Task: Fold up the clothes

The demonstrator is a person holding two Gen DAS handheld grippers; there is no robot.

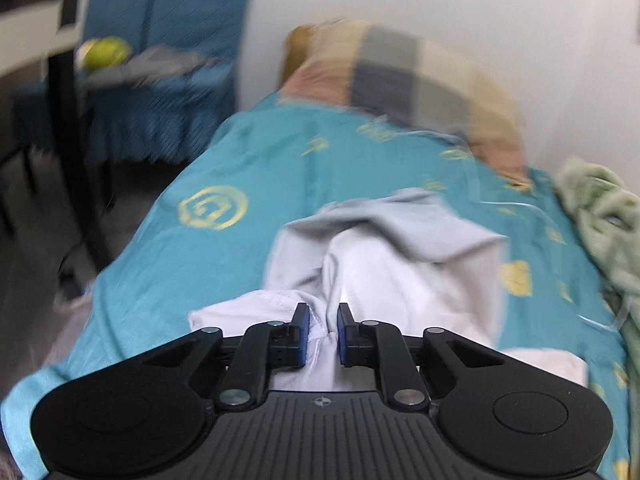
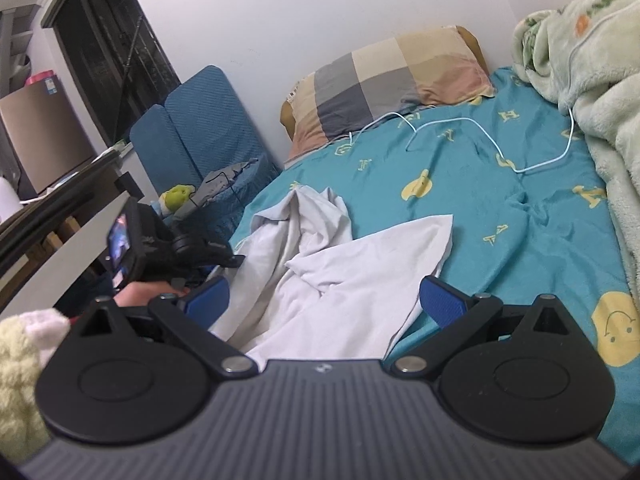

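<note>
White cloth (image 1: 320, 344) fills the narrow gap between the blue pads (image 1: 303, 330) of the left gripper (image 1: 323, 334); the pads pinch a bunched fold of the white garment (image 2: 336, 280), and the picture from this side is blurred. From the right wrist view, the garment lies crumpled on the teal bedsheet (image 2: 500, 216), near the front edge of the bed, with one part raised into a ridge toward the pillow (image 2: 392, 80). Right gripper (image 2: 324, 300) has its jaws spread wide, one blue pad (image 2: 444, 300) on each side of the garment's near end, and it does not grip anything. At the left of this view, a hand (image 2: 140, 292) holds the left gripper against the side of the garment. A thin white cable (image 2: 480, 124) runs over the sheet between the pillow and a pale green blanket (image 2: 592, 64), which is piled at the right side. Beside the bed stands a blue padded chair (image 2: 200, 120) with a small green plush toy (image 2: 176, 198) on it.
</note>
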